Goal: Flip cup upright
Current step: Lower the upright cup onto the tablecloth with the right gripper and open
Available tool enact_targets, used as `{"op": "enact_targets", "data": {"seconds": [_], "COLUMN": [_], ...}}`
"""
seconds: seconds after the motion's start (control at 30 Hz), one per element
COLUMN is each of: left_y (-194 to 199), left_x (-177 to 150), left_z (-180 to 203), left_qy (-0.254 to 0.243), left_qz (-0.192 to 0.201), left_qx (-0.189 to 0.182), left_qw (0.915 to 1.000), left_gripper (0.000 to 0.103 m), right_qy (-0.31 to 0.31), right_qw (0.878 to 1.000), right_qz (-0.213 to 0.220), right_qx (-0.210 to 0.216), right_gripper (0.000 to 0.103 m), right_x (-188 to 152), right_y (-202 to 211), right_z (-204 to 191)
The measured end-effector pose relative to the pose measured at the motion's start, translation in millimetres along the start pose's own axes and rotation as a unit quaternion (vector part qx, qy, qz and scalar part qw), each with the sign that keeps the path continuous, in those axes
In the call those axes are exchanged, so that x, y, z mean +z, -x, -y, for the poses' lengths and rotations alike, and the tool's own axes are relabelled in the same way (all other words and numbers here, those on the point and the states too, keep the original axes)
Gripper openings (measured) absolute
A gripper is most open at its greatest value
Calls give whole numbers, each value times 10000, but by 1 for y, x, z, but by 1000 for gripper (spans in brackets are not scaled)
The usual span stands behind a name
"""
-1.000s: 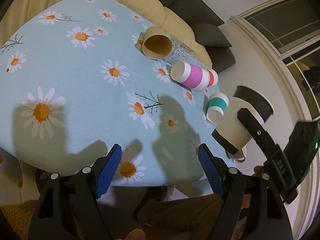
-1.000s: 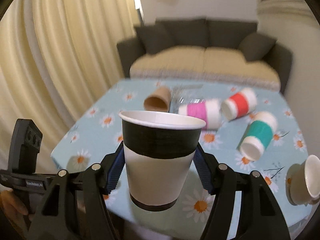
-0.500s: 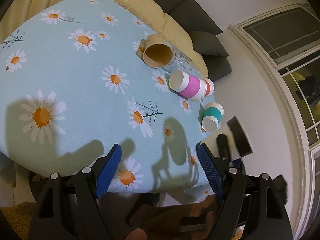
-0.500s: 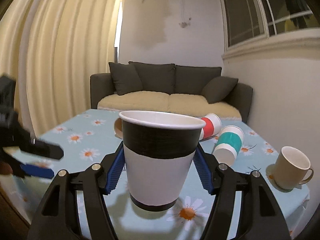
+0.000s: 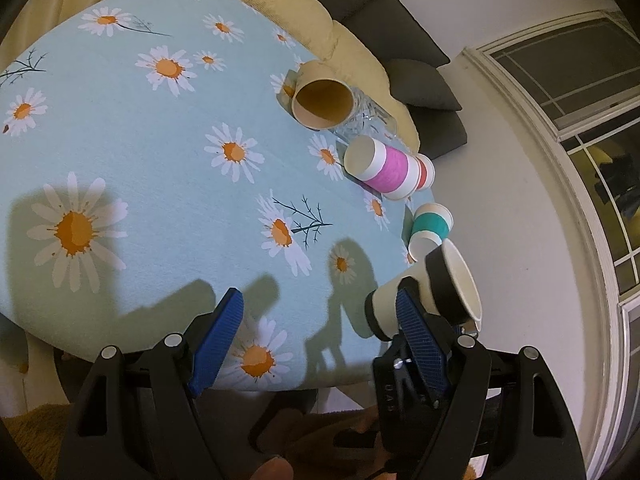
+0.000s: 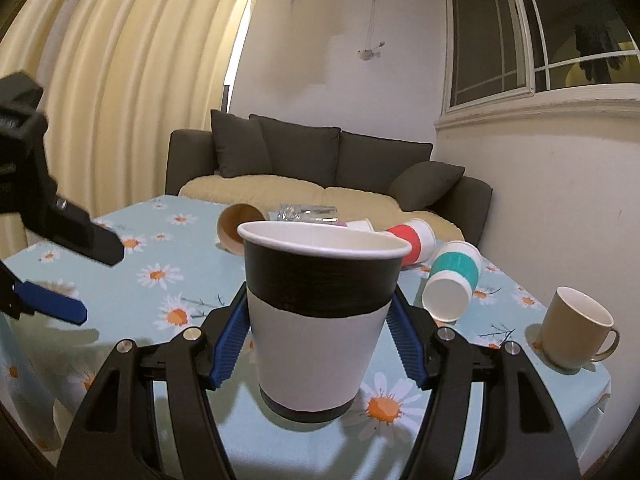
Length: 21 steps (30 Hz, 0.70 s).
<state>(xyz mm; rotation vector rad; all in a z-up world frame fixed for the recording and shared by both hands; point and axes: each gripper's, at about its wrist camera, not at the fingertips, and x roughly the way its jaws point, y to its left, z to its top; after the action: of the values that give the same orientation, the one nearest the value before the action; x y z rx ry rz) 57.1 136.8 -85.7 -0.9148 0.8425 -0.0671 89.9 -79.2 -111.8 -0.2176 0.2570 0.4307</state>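
My right gripper (image 6: 316, 344) is shut on a black-and-white paper cup (image 6: 320, 312), held upright just above the daisy tablecloth (image 6: 160, 280) near its front edge. The same cup (image 5: 428, 292) shows in the left wrist view at the table's right front corner. My left gripper (image 5: 320, 340) is open and empty above the front edge of the table, to the left of the cup. On their sides lie a brown cup (image 5: 322, 100), a pink cup (image 5: 380, 170), a red cup (image 6: 412, 238) and a teal cup (image 6: 452, 276).
A beige mug (image 6: 576, 328) stands upright at the right front corner. A clear glass (image 5: 366, 114) lies behind the brown cup. A dark sofa (image 6: 320, 160) with cream cushions stands behind the table, curtains to the left, a wall and window to the right.
My right gripper has tilted level and come down toward the table's front right corner with the cup in it. My left gripper has stayed open and drifted only slightly.
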Motion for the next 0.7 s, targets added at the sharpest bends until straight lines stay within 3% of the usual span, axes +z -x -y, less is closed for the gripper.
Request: {"op": "enact_targets", "data": {"seconds": [0.57, 0.7], "left_y": [-5, -5], "left_x": [1, 0], "left_z": [2, 4], "left_qy": [-73, -133], "left_qz": [-41, -33], "left_qx": [19, 58], "left_qw": [10000, 9999], "left_gripper": [77, 77], "right_qy": [-20, -87], "right_qw": [9998, 9996], "right_qz": [-212, -269], "right_qx": [7, 28], "right_gripper": [66, 75], "right_x": [-5, -4], "right_y": [-3, -2], "right_z": [2, 4]}}
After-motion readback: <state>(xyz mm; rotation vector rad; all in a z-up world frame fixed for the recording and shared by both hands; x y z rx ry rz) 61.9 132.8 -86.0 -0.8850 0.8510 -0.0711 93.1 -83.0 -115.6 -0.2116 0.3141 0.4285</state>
